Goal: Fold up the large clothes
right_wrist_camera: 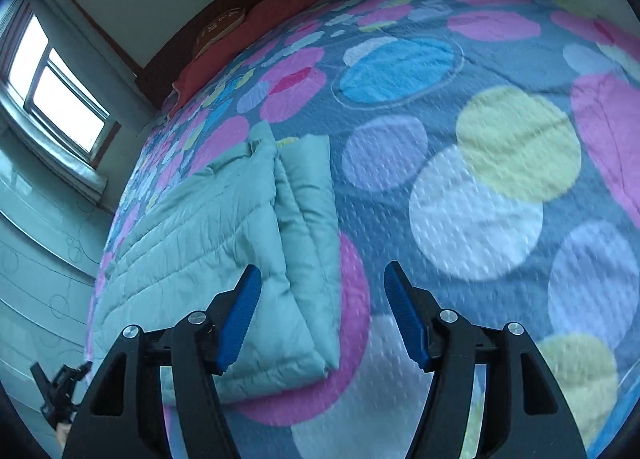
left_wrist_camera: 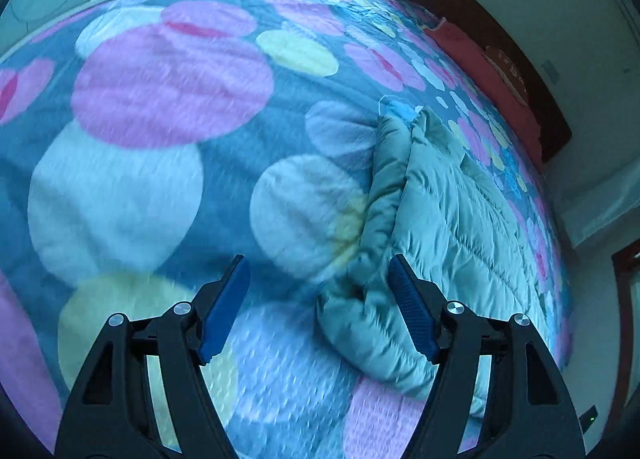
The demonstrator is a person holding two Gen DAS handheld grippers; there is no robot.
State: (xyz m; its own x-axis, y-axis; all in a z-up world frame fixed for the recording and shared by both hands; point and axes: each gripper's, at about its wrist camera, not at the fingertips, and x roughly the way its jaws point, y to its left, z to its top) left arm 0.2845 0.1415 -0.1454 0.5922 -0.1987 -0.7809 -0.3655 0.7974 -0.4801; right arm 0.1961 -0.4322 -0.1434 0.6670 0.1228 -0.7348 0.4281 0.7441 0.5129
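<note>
A pale green quilted padded garment [left_wrist_camera: 444, 215] lies folded into a long, narrow bundle on a bed covered by a blue bedspread printed with large pink, white, yellow and lilac circles [left_wrist_camera: 168, 163]. Its long axis runs from the near edge of the bed away toward the far end, where a red pillow [left_wrist_camera: 468, 47] lies against a dark wooden headboard [left_wrist_camera: 532, 99]. A brownish round cushion [right_wrist_camera: 220, 33] on the pillow carries pale lettering, too small and blurred to read. One folded-over flap lies along the inner side of the bundle, forming a lengthwise ridge and crease [right_wrist_camera: 280, 195] parallel to the long axis.

In the left wrist view the garment sits to the right of centre, its near end between and just beyond the left gripper [left_wrist_camera: 318, 303], whose blue ribbed pads stand spread apart with nothing pinched. In the right wrist view the garment [right_wrist_camera: 224, 243] lies left of centre, near the left edge of the bed; the right gripper [right_wrist_camera: 322, 311] is likewise spread, pinching nothing, with its left pad over the garment's near corner. A window [right_wrist_camera: 60, 95] shows at far left.
</note>
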